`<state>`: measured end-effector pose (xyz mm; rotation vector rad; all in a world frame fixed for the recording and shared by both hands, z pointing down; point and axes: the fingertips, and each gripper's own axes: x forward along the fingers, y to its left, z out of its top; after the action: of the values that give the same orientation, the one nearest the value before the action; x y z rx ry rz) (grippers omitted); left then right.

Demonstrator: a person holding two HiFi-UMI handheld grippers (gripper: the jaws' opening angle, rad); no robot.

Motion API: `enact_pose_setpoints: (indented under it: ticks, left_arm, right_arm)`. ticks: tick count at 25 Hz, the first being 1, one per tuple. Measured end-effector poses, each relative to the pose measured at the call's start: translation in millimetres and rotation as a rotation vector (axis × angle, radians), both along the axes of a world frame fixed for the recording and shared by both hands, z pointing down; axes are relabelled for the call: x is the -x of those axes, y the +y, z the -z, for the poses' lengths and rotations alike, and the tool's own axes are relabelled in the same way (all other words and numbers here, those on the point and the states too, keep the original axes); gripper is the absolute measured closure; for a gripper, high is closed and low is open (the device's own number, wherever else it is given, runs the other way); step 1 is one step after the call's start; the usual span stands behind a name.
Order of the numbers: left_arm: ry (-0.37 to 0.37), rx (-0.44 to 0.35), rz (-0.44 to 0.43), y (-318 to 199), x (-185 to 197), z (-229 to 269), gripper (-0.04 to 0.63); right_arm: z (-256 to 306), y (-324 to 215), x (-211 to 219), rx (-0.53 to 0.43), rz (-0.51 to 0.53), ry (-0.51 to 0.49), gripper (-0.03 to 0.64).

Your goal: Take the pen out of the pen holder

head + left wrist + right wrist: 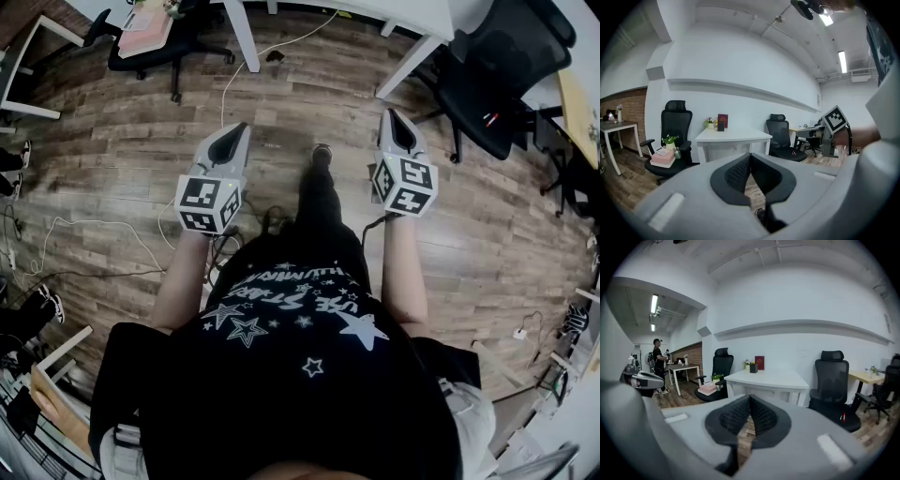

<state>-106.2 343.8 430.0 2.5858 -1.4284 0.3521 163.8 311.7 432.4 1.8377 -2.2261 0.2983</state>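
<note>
Grey shells with black ribbed pads [737,172] close your left gripper [750,155]: its jaws are pressed together with nothing between them. Your right gripper [750,398] is clenched the same way and is also empty. In the head view you hold both out in front of your body, side by side and well apart, each marker cube [208,203] facing up over the wooden plank floor [141,141]. Your shoe [322,153] shows between them, and loose cables [89,225] run across the floor at your left.

Beyond the jaws stands a white table [766,379], well away from both grippers. The pen holder [753,368], a small dark cup, stands near its back edge, just beside a red book [760,362] and a small potted plant [746,363]. Whether a pen stands in it cannot be told at this size.

Left of the table, a black office chair [721,366] carries a pink box [707,389] on its seat. Right of the table, a second black chair [832,380] has small red and white items [843,417] on its seat. Far left, another person [657,362] stands by a table at a brick wall [693,355].
</note>
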Motion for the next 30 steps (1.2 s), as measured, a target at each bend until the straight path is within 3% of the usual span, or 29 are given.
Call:
enact_pose_setpoints:
  ticks: [9, 17, 24, 28, 30]
  left_arm:
    - [0.015, -0.004, 0.001, 1.3, 3.9, 4.6, 0.584]
    - [0.022, 0.049, 0.02, 4.4, 13.2, -14.1, 0.584]
    - [0.027, 0.025, 0.008, -31.3, 2.1, -8.1, 0.584]
    - [0.021, 0.016, -0.018, -58.1, -13.2, -4.8, 0.584]
    - [0.019, 0.017, -0.026, -74.8, -19.5, -5.4, 0.584]
  right_arm:
    - [6.5, -0.7, 11.0, -0.003, 0.012, 0.001, 0.612]
    - [-1.2, 0.3, 16.4, 0.018, 0.024, 0.007, 0.612]
    - [5.6, -18.5, 2.7, -0.029, 0.009, -0.02, 0.612]
    - [7.4, -41.7, 0.4, -0.041, 0.053, -0.031, 0.543]
    - [5.9, -59.9, -2.5, -0.038, 0.061, -0.04, 0.445]
